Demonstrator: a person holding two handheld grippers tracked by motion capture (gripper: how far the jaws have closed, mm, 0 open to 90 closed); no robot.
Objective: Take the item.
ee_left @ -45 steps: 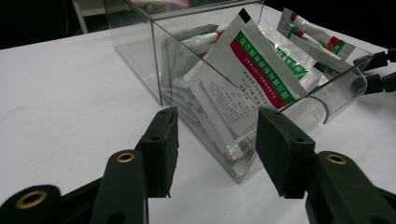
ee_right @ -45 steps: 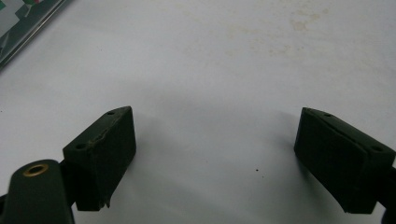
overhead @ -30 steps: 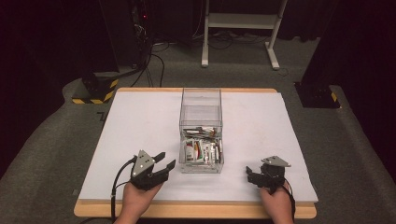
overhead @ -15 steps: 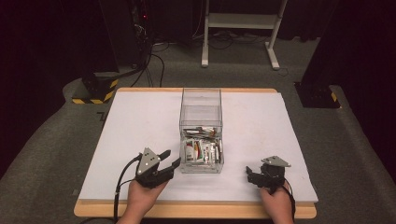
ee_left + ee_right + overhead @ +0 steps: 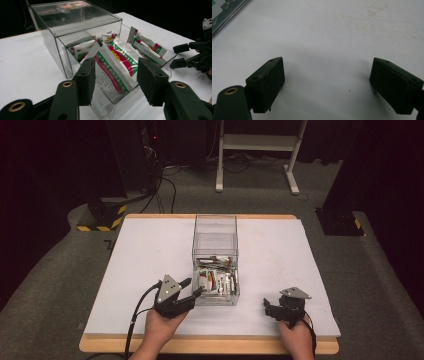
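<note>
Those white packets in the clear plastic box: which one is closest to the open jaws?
The white packet with the red and green band, leaning against the near corner of the clear plastic box, between the left gripper jaws. The others sit further back.

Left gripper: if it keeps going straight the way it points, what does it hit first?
Probably the near corner of the clear box, with the white sachet just behind the wall. The left gripper is open, fingers either side of that corner; contact is unclear.

left gripper (image 5: 196,287): black body, grey three-cornered plate, black cable | right gripper (image 5: 266,307): same black build, grey plate | fingers (image 5: 86,80): blocky black pads, brass-ringed holes | forearms: bare, no sleeves
</note>
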